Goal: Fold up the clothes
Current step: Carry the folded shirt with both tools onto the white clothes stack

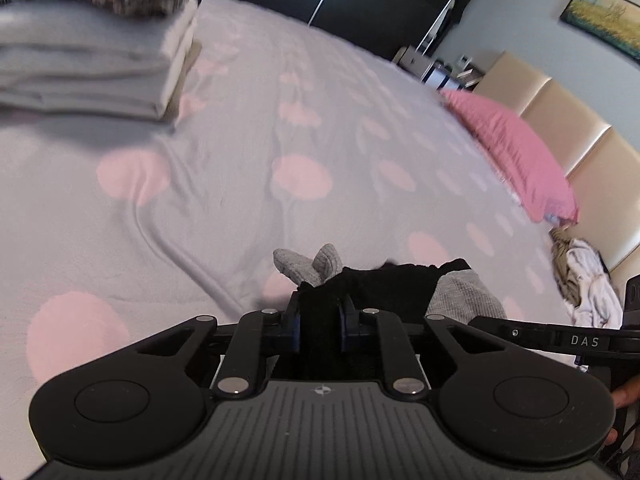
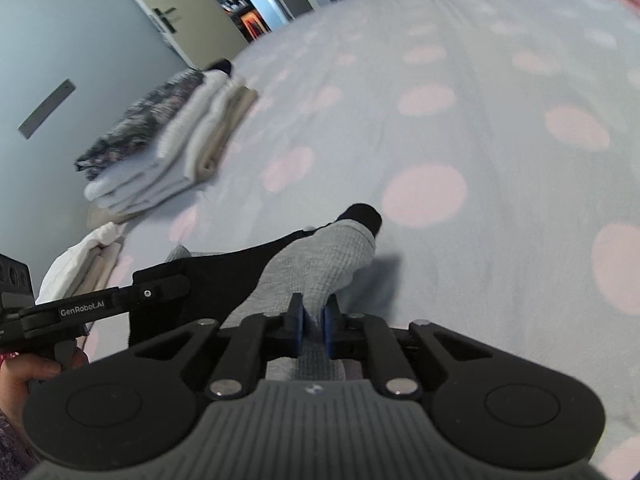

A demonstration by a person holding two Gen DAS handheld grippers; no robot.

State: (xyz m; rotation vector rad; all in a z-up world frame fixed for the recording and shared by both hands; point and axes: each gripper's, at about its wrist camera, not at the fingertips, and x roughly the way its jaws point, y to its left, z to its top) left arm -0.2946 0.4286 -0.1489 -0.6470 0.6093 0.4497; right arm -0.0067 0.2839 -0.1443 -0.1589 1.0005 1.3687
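Note:
A small black and grey knit garment hangs between my two grippers just above the bed. My left gripper is shut on its black part, with grey knit ends sticking out past the fingers. My right gripper is shut on the grey part, and the black part stretches left toward the other gripper's body. A stack of folded clothes lies on the bed at the far left; it also shows in the right wrist view.
The bed has a grey cover with pink dots. A pink pillow and a heap of unfolded clothes lie by the beige headboard. A second folded pile sits at the bed's edge. A door stands beyond.

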